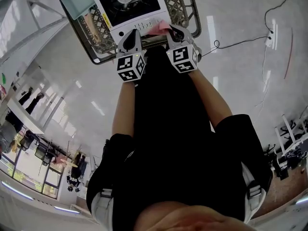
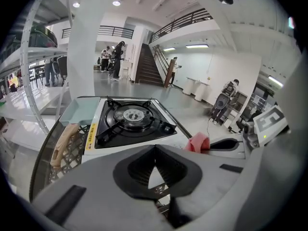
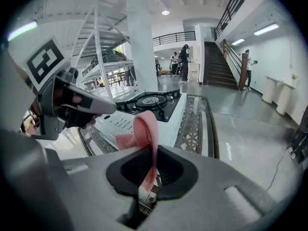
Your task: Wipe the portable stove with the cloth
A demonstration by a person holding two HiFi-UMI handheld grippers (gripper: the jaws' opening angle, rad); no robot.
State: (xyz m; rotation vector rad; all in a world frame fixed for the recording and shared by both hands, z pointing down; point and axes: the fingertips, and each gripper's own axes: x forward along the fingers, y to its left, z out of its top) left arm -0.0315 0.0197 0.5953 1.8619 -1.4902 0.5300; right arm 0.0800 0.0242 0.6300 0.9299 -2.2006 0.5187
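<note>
Mesh cart [image 1: 179, 1] holds the stove [image 1: 126, 4]; right tongs [image 1: 170, 31] clamp cloth [image 1: 157, 30]

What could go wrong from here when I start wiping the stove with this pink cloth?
1. The right hand-held gripper pinches only a narrow fold of the pink cloth; it might pull free, or the jaws could scrape the stove.
2. The raised burner grate could snag the cloth.
3. The left hand-held gripper is shut on nothing, so the stove may slide on the mesh surface.
</note>
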